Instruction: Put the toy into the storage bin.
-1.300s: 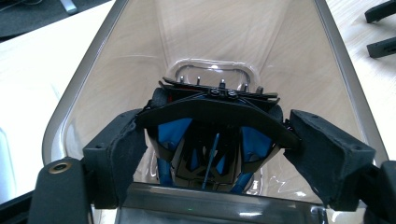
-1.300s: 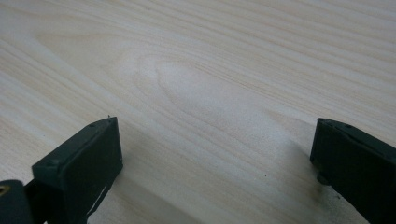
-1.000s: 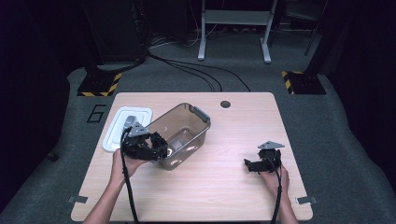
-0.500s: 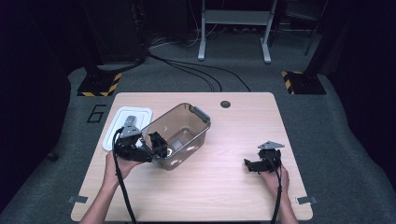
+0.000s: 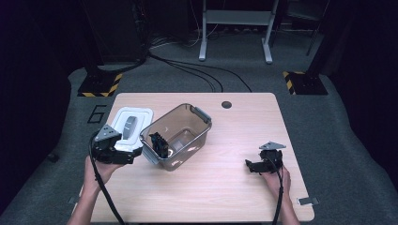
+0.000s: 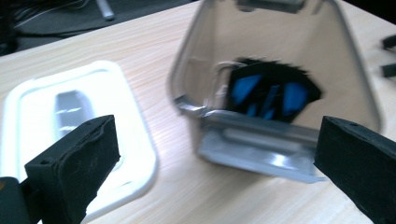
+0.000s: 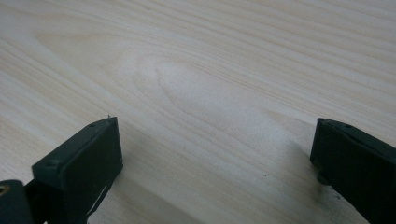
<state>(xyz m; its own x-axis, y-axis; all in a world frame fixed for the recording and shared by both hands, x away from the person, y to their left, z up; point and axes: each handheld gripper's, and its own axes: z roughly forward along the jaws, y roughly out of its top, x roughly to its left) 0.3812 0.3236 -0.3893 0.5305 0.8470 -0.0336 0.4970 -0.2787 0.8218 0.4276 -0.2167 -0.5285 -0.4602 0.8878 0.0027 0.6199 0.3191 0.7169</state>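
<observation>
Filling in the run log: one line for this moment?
left gripper: open, beside bin | right gripper: open, idle | lid: off

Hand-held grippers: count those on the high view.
2. The left hand-held gripper is beside the white lid, short of the clear container; the right hand-held gripper hovers over bare table.

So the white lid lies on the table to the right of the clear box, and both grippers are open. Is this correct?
Not quite: the white lid lies to the left of the clear box, as the high view shows. The rest holds: the left gripper and right gripper are both open.
</observation>
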